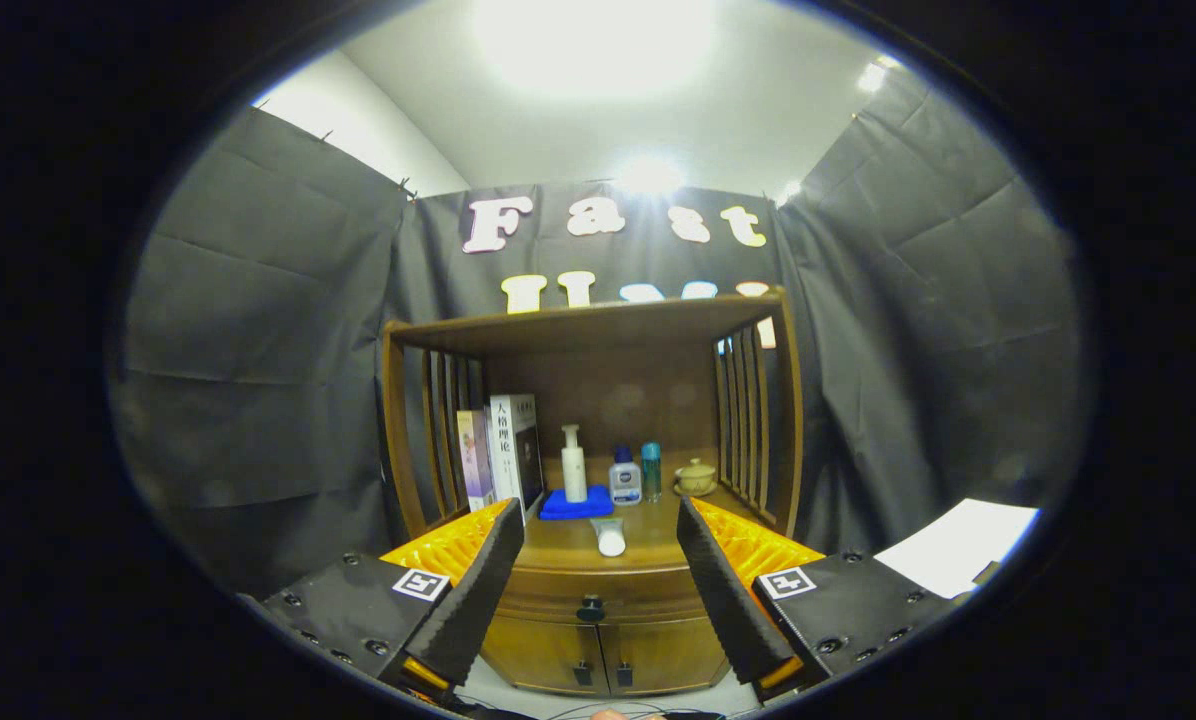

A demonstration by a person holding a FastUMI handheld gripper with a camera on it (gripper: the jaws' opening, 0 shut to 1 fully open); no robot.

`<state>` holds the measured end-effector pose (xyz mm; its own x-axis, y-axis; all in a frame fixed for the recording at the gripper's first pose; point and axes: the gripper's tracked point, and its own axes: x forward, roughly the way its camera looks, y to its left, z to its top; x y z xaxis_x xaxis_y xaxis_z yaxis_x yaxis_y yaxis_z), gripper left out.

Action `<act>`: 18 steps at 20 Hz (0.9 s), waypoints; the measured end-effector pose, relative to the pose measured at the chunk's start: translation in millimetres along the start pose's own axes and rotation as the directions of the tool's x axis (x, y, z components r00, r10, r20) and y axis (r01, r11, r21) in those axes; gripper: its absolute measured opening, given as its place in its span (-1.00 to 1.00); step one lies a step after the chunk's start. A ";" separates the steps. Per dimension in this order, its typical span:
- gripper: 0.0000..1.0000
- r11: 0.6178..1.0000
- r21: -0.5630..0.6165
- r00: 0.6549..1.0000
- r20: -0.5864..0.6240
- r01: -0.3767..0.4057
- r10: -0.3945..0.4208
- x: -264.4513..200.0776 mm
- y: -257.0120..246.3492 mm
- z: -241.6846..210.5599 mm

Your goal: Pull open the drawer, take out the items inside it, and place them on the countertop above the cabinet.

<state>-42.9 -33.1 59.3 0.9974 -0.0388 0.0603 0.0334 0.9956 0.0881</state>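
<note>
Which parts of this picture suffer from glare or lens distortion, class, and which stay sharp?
Gripper view: the ceiling light blows out to white glare; fisheye distortion bows the cabinet's top shelf and the cloth walls; the pump bottle, books and drawer knob stay fairly sharp; the open tool holds nothing, its fingers looming large.

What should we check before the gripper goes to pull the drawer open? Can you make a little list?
1. Gripper fingers spread apart, holding nothing: ok.
2. Drawer shut, so pulling comes first: ok.
3. Knob in sight between the fingers, ahead of them: ok.
4. Fingers touching the knob: not ok, still apart from it.
5. Room on the countertop beside the tube: ok.
6. What lies inside the drawer: cannot tell.
</note>
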 end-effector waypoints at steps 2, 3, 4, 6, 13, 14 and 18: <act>0.93 1.000 0.024 0.999 0.033 0.009 -0.010 -10.0 -9.1 23.2; 0.92 0.999 0.030 0.999 0.043 0.020 -0.022 -12.1 -15.9 33.4; 0.92 0.999 0.028 0.998 0.044 0.045 -0.046 -12.9 -26.0 43.1; 0.94 0.993 0.048 0.993 0.040 0.107 -0.109 -13.1 -35.8 62.8; 0.95 0.999 0.022 0.998 0.043 0.033 -0.034 -19.7 -4.0 40.5; 0.95 1.000 0.006 0.999 0.038 0.019 -0.019 -20.7 -0.2 35.4; 0.95 0.999 -0.039 0.999 0.037 -0.002 0.003 -19.2 4.9 18.6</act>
<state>-63.0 -29.0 77.2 0.9945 -0.0387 0.0972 0.0341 0.9982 0.0487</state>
